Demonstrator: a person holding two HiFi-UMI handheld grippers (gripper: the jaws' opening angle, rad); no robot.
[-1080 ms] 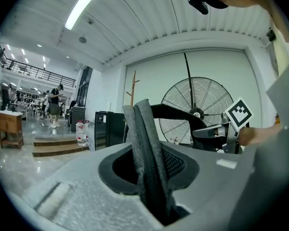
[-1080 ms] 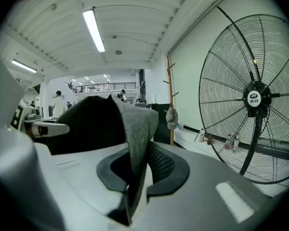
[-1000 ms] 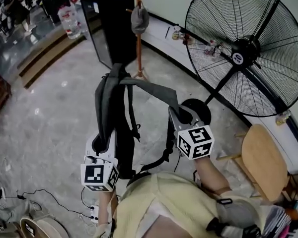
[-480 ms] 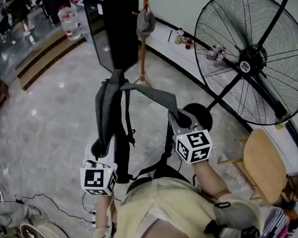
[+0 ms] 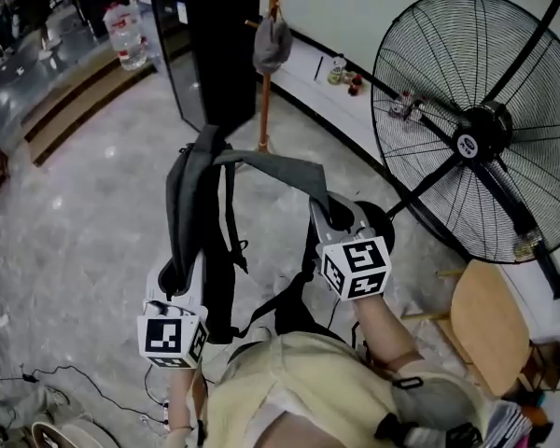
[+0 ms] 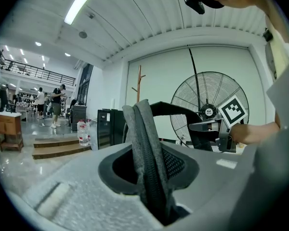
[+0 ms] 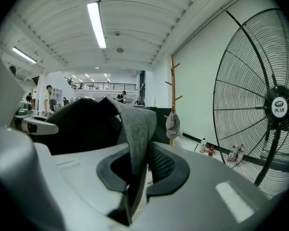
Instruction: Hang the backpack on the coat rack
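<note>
A dark grey backpack (image 5: pixel 217 250) hangs in the air between my two grippers, held by its shoulder straps. My left gripper (image 5: pixel 175 276) is shut on the left strap (image 6: pixel 145 143), which runs up out of its jaws. My right gripper (image 5: pixel 329 215) is shut on the right strap (image 7: pixel 137 129), which stretches back to the bag's top. The wooden coat rack (image 5: pixel 266 73) stands ahead of the bag, with a grey cap (image 5: pixel 273 43) on one peg. Both gripper views also show the coat rack (image 6: pixel 138 88) (image 7: pixel 172 97) further off.
A big black floor fan (image 5: pixel 481 143) stands close on the right, with its base just past my right gripper. A black cabinet (image 5: pixel 210 45) is left of the rack, beside a water jug (image 5: pixel 126 34). A wooden chair (image 5: pixel 490 329) is at the lower right. Cables and a power strip (image 5: pixel 173 401) lie by the person's feet.
Both grippers have carried the backpack forward, drifting slightly left in the head view. The fan has slid to the right in that view. Both grips on the straps are unchanged.
</note>
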